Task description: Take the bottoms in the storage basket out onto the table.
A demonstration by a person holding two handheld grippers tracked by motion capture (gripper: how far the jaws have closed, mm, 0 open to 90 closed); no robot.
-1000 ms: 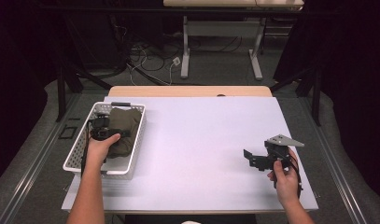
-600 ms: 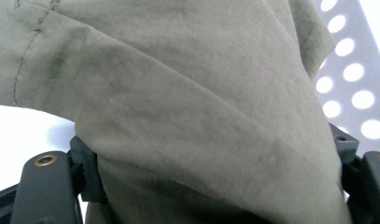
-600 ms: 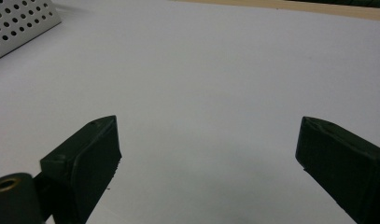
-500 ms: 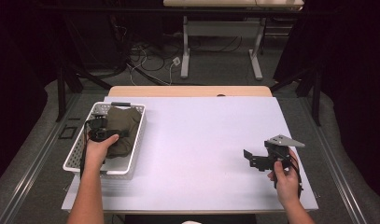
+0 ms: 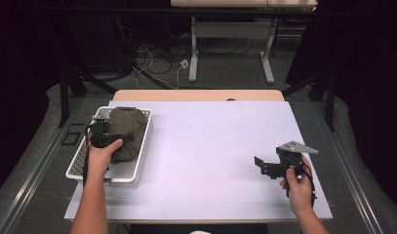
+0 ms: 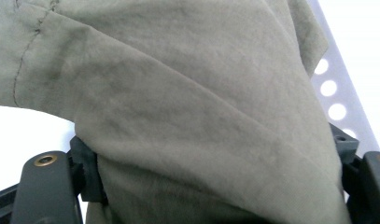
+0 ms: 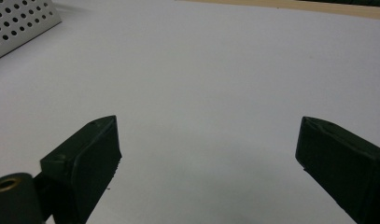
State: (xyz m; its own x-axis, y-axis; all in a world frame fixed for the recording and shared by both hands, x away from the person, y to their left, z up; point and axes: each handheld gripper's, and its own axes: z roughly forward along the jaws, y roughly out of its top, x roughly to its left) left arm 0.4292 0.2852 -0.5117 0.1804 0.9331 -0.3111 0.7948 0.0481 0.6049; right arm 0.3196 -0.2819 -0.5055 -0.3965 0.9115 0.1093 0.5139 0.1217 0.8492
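Observation:
An olive-green cloth [image 5: 126,126] lies bunched in a white perforated basket [image 5: 139,163] at the table's left. My left gripper [image 5: 102,137] is down in the basket against the cloth. In the left gripper view the cloth [image 6: 187,93] bulges between the two jaws, which stand wide apart; their tips are hidden under the fabric, and the left gripper [image 6: 211,186] looks open. My right gripper [image 5: 262,166] rests low over the white table at the right, open, with nothing between its jaws. In its own view the right gripper [image 7: 208,140] faces bare table.
The white tabletop [image 5: 210,146] stretches between the basket and the right hand. A corner of the basket [image 7: 19,21] shows far off in the right gripper view. A tan strip [image 5: 198,95] runs along the table's far edge. Cables and table legs stand on the floor beyond.
The left hand and its gripper have edged slightly left in the basket. The right gripper has not moved.

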